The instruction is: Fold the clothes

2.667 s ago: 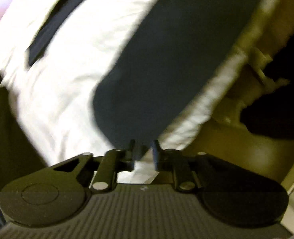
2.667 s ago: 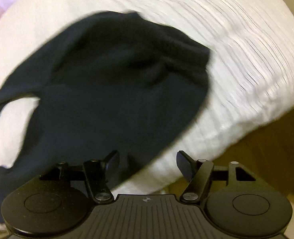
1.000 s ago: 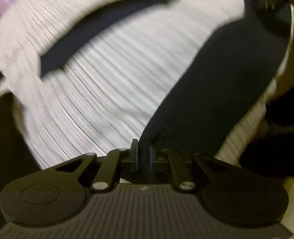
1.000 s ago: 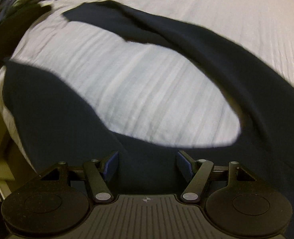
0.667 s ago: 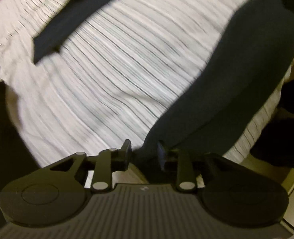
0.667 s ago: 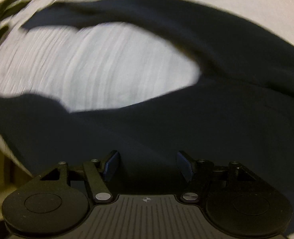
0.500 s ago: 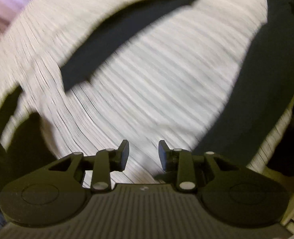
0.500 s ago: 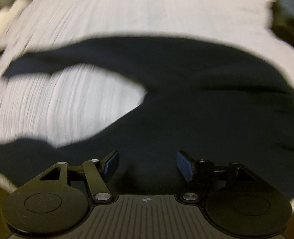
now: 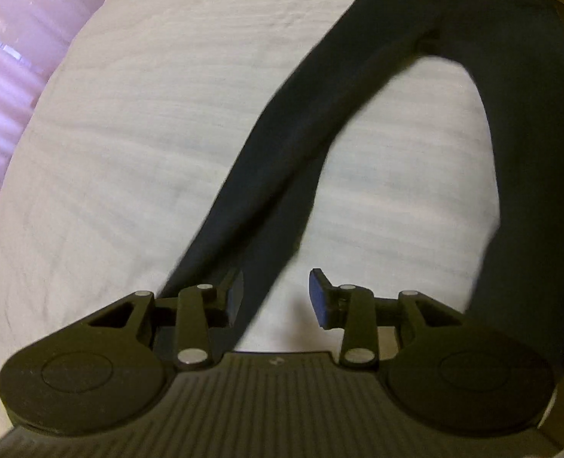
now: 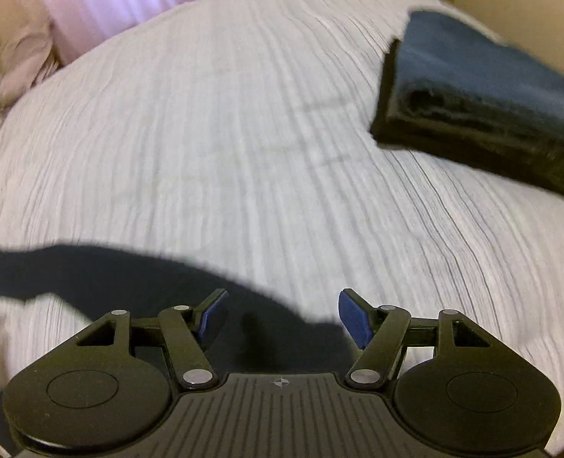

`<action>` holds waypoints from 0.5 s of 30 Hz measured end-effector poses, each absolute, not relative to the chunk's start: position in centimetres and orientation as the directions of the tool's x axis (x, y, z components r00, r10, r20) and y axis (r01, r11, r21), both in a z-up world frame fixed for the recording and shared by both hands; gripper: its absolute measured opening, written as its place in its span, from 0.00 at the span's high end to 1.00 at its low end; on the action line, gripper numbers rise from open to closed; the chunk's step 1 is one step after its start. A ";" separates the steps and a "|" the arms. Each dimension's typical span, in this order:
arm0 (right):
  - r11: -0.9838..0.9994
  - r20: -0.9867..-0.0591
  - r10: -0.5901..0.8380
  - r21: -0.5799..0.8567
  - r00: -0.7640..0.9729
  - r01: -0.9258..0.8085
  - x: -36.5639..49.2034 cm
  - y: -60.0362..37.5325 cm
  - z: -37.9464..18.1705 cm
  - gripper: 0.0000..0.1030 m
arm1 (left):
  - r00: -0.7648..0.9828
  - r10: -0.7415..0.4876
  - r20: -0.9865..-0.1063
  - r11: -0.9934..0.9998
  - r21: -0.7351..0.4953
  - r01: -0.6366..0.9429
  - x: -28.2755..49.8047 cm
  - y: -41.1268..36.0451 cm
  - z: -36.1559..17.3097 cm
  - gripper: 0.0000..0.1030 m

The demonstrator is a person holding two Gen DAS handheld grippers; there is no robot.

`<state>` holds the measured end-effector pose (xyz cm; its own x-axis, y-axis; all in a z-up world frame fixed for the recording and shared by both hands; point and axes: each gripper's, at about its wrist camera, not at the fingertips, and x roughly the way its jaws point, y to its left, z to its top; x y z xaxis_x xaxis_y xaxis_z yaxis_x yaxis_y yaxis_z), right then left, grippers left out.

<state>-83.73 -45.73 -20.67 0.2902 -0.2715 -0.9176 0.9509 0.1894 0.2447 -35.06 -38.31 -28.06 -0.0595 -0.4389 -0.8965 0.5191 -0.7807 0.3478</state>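
L wrist view
Garment: dark top (image 9: 282,145) lies spread on the bed (image 9: 129,133), not folded. One long sleeve runs from upper right down toward the camera; the body goes up & round the right edge.
L tongs (image 9: 276,294): apart, holding nothing. Sleeve end lies under/just by the left pad; right pad sits over bare sheet.
Feel (guess): thin knit, soft, light, no stiffness. It'll droop & drag if lifted from one point. Not slippery on the ribbed sheet, prob. clings a bit.
Grip (guess): pinch the sleeve near the cuff, through both layers, flat to the bed. A hem or seam gives more to bite on than mid-cloth.

R wrist view
Garment: dark cloth (image 10: 136,278) fills the low left, a sleeve-like strip trailing off to the left edge. Can't tell which part of the top this is.
R tongs (image 10: 283,316): wide apart, empty, hovering over the cloth edge; left pad over cloth, right pad at the border w/ the sheet.
Stack: folded dark/blue stack (image 10: 484,103) sits far right on the bed, well apart from the top.
Pillow: pinkish pillow (image 10: 26,65) at far left.
Risk (guess): a one-layer pinch lets the lower layer slide out, so the fold goes crooked. Sheet could get nipped along w/ the cloth.
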 end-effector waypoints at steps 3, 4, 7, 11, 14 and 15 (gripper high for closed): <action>0.164 -0.915 -0.192 0.326 0.354 0.931 -86.1 -48.6 -22.6 0.35 | -0.094 -0.427 -0.900 -0.790 0.320 0.522 -39.2 -41.6 -28.8 0.66; 0.154 -0.912 -0.165 0.352 0.375 0.923 -86.8 -49.6 -23.3 0.35 | -0.108 -0.420 -0.901 -0.795 0.308 0.522 -40.4 -42.6 -29.0 0.66; 0.119 -0.895 -0.086 0.428 0.438 0.896 -89.2 -52.5 -25.2 0.35 | -0.144 -0.415 -0.898 -0.820 0.300 0.487 -44.2 -45.4 -29.0 0.66; 0.150 -0.868 -0.022 0.489 0.497 0.860 -89.8 -51.9 -25.8 0.55 | -0.215 -0.410 -0.886 -0.841 0.276 0.465 -48.1 -48.5 -27.5 0.64; 0.241 -0.855 -0.003 0.503 0.519 0.830 -88.3 -47.8 -24.4 0.58 | -0.263 -0.366 -0.893 -0.866 0.224 0.446 -50.6 -49.9 -27.3 0.62; 0.271 -0.850 0.004 0.507 0.526 0.818 -87.8 -46.4 -24.0 0.58 | -0.278 -0.346 -0.896 -0.877 0.204 0.434 -51.5 -50.2 -27.4 0.61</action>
